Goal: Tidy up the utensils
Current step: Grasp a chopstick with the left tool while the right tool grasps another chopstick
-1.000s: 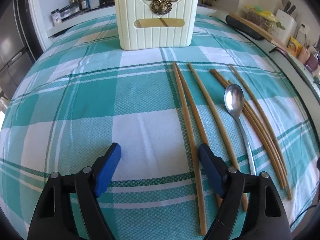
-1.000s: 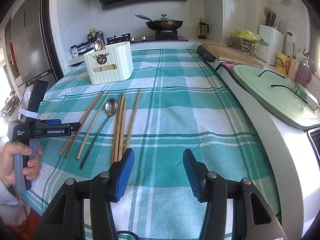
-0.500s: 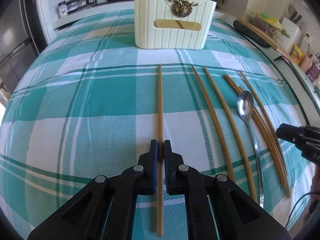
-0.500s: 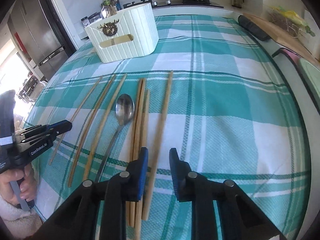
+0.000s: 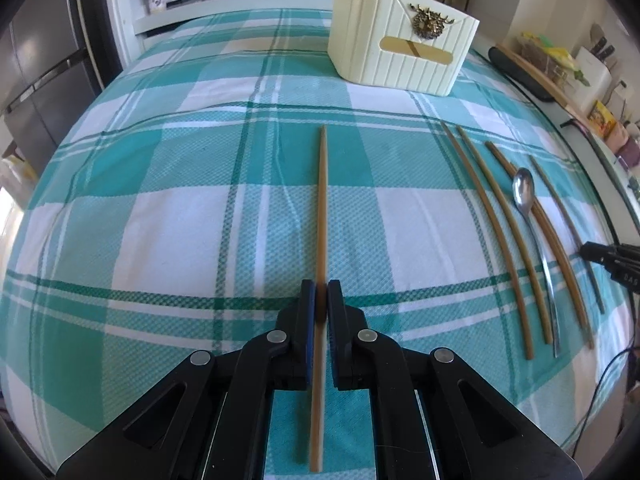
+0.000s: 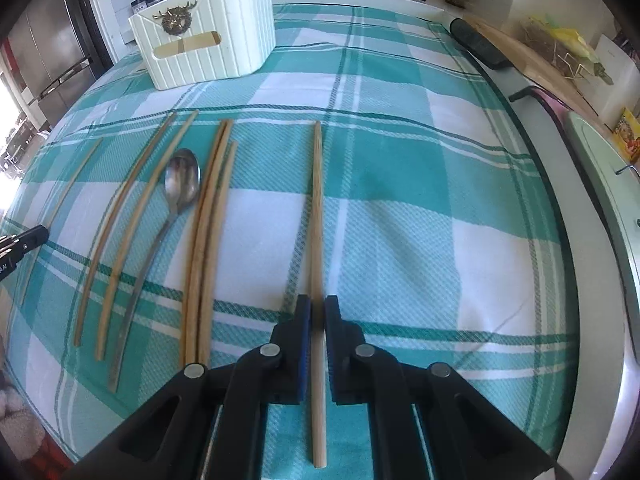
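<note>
My left gripper (image 5: 319, 292) is shut on a wooden chopstick (image 5: 322, 204) and holds it pointing away, over the checked cloth. My right gripper (image 6: 316, 308) is shut on another chopstick (image 6: 317, 208) the same way. Several chopsticks (image 6: 208, 232) and a metal spoon (image 6: 180, 184) lie in a row on the cloth; they also show at the right of the left wrist view (image 5: 500, 216), with the spoon (image 5: 524, 192) among them. A cream utensil holder (image 5: 400, 52) with a brass emblem stands at the back, with a spoon in it; it also shows in the right wrist view (image 6: 208, 36).
A teal and white checked cloth (image 5: 180, 208) covers the table. A cutting board (image 6: 516, 48) and a pale green lid (image 6: 600, 160) sit on the counter at the right. A stove with a pan is behind the holder. A fridge (image 5: 36, 60) stands at the left.
Both grippers went from open to shut, each on a chopstick. Each now holds its chopstick apart from the row, and both have moved closer to the holder.
</note>
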